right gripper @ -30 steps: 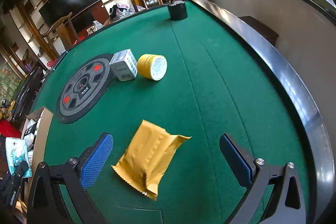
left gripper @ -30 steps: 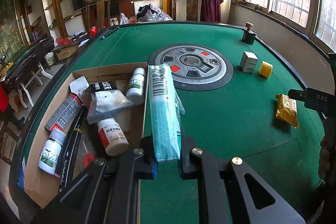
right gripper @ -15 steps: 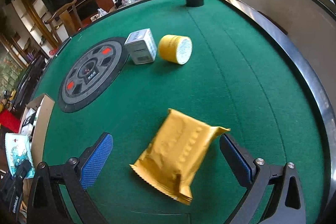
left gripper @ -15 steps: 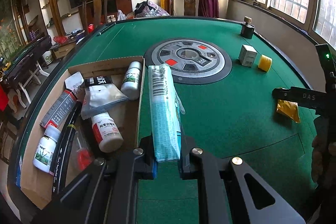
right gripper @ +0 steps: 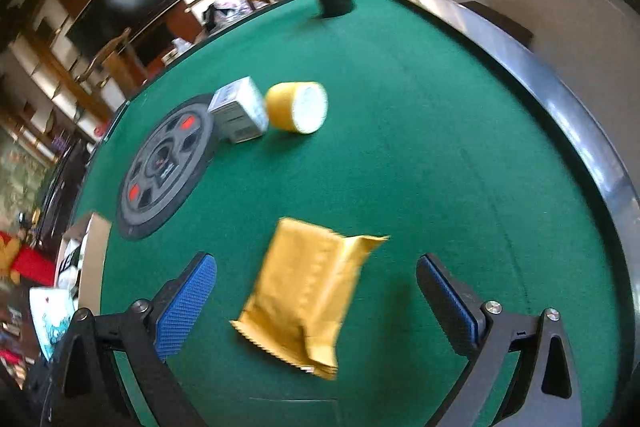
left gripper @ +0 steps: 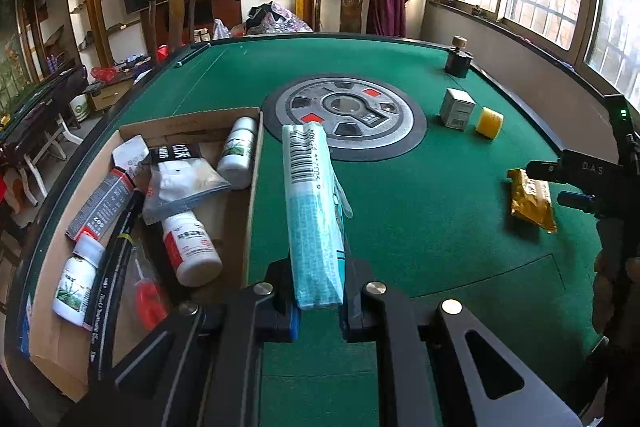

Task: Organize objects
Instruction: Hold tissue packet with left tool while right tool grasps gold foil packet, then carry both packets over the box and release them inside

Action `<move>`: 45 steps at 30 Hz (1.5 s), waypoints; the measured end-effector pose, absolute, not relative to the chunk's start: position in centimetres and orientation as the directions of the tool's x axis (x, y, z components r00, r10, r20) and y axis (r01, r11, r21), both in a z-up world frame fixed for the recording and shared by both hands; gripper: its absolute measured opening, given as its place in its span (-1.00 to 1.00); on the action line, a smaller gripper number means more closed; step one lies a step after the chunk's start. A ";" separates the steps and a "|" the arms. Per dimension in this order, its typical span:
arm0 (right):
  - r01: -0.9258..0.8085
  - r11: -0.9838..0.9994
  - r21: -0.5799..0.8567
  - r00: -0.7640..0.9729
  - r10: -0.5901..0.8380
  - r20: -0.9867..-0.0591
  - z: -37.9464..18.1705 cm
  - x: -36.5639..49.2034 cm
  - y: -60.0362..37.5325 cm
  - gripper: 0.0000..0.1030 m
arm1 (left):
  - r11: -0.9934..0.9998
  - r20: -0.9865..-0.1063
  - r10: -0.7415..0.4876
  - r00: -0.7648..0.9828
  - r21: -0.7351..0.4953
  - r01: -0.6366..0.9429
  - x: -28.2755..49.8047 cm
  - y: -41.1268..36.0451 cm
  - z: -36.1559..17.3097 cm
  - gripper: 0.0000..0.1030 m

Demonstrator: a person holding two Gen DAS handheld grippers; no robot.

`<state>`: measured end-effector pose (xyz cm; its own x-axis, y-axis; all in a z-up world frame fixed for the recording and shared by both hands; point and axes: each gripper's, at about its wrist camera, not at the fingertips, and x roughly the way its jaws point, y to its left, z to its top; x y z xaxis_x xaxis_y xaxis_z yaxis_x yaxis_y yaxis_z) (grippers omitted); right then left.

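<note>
Tissues (left gripper: 314,211) sit clamped between the left gripper (left gripper: 318,301) fingers, held above the green bench (left gripper: 400,219) just right of the box (left gripper: 250,187) holding bottles and packets. Right gripper (right gripper: 316,303) has its blue-padded fingers (right gripper: 186,301) spread wide on either side of the yellow pouch (right gripper: 308,291), which lies on the bench; no pad touches it. Farther off lie a yellow tub (right gripper: 298,107) and carton (right gripper: 240,115), just beside each other.

Bright window glare, blurred right view
</note>
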<state>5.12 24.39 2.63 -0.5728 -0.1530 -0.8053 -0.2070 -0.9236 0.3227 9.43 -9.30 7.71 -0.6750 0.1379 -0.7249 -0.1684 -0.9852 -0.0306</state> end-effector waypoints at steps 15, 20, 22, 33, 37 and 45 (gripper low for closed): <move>-0.145 -0.988 0.050 -0.552 0.039 -0.833 2.0 3.7 18.9 -0.07 | -0.983 -0.708 0.169 -0.686 -0.075 -0.165 10.7 -11.2 8.9 -0.74; -0.108 -0.980 0.168 -0.555 -0.081 -0.828 2.7 4.7 19.8 -0.07 | -0.984 -0.688 0.177 -0.704 -0.114 -0.136 11.7 -13.6 10.0 -0.74; -0.082 -0.977 0.199 -0.564 -0.119 -0.817 3.1 5.0 19.3 -0.07 | -0.984 -0.680 0.178 -0.712 -0.137 -0.115 12.0 -15.0 10.5 -0.74; 0.233 -0.911 0.342 -0.546 -0.413 -0.729 8.9 6.7 9.3 -0.06 | -0.981 -0.701 0.059 -0.711 -0.172 0.088 14.2 -24.4 9.6 -0.74; 0.347 -0.865 0.363 -0.471 -0.495 -0.730 9.4 6.9 3.8 -0.06 | -0.976 -0.724 0.053 -0.688 -0.182 0.116 14.4 -25.7 8.2 -0.74; 0.480 -0.776 0.409 -0.277 -0.576 -0.769 6.6 7.1 -6.4 -0.05 | -0.976 -0.758 0.037 -0.651 -0.169 0.141 13.2 -27.5 5.9 -0.73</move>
